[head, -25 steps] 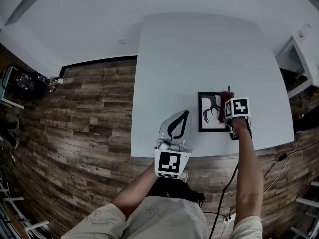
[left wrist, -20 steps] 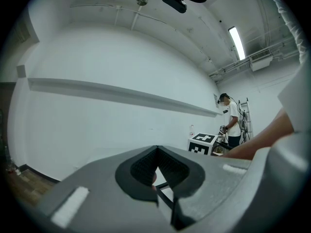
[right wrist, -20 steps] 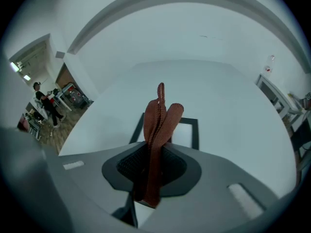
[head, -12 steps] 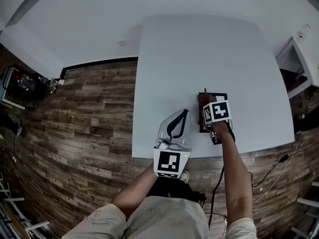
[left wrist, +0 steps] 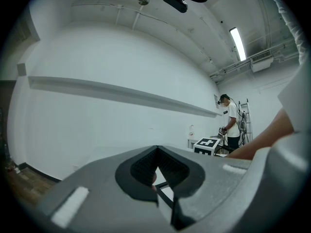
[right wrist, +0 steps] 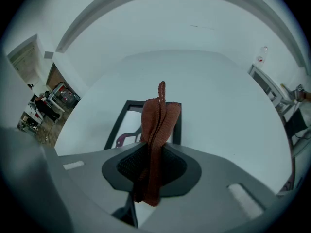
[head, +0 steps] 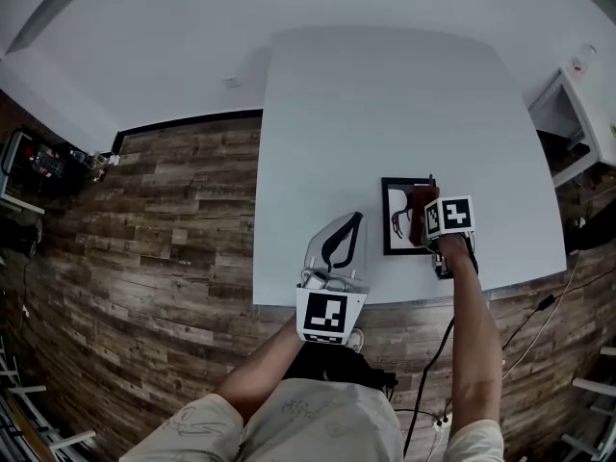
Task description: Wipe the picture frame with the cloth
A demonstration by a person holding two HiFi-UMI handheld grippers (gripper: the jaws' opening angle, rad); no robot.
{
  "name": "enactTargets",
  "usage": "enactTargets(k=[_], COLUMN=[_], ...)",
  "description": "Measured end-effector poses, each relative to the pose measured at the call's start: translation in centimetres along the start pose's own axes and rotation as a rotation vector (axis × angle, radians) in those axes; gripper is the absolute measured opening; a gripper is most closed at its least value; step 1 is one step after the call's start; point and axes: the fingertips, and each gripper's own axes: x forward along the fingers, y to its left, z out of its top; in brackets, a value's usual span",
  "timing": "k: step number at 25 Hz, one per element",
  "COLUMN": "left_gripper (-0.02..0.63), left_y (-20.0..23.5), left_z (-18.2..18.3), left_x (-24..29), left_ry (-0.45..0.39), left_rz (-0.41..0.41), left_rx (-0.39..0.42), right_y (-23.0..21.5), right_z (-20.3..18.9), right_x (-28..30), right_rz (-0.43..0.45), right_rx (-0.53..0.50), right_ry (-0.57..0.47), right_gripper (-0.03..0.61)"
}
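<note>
Rust-red cloth [right wrist: 156, 125] stands folded, pinched tight between the jaws of our right gripper [right wrist: 151, 165], with that arm stretched forward over the white table [head: 385, 104]. Just beyond the jaws lies the black picture frame [head: 398, 218]; the cloth seems to touch its right side. Our left gripper [head: 339, 248] hovers left of the frame, jaws together on nothing.

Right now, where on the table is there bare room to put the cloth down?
The whole far half of the table, beyond the picture frame, is bare. So is the patch left of the frame, ahead of the left gripper. The near right part is crowded: frame, right gripper and its cloth.
</note>
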Motion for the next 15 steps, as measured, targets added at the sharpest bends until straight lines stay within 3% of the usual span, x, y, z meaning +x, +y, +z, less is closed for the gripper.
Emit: enactTargets(k=[5,9,11,15], left_gripper=[0.0,0.0,0.0,0.0], left_y=[-0.7,-0.7,-0.7,-0.8], left_z=[-0.4,-0.5,-0.3,-0.1], left_x=[0.1,0.1,0.0,-0.1], left_ry=[0.007,0.01,0.006,0.003], left_rz=[-0.017,-0.019,-0.016,-0.013], left_rx=[-0.007,-0.009,-0.01,-0.021], right_y=[-4.2,-4.2,-2.3,4.5], right_z=[-0.9,-0.9,-0.4,0.4], right_x=[-1.2,-1.5,-2.1,-3.2], right_rz=[-0.06,-0.051,0.006,0.211], right_rx=[0.054,0.075,0.085,0.121], right_ry=[0.015,-0.003,-0.033,-0.105], right_gripper=[0.098,0.098,0.098,0.097])
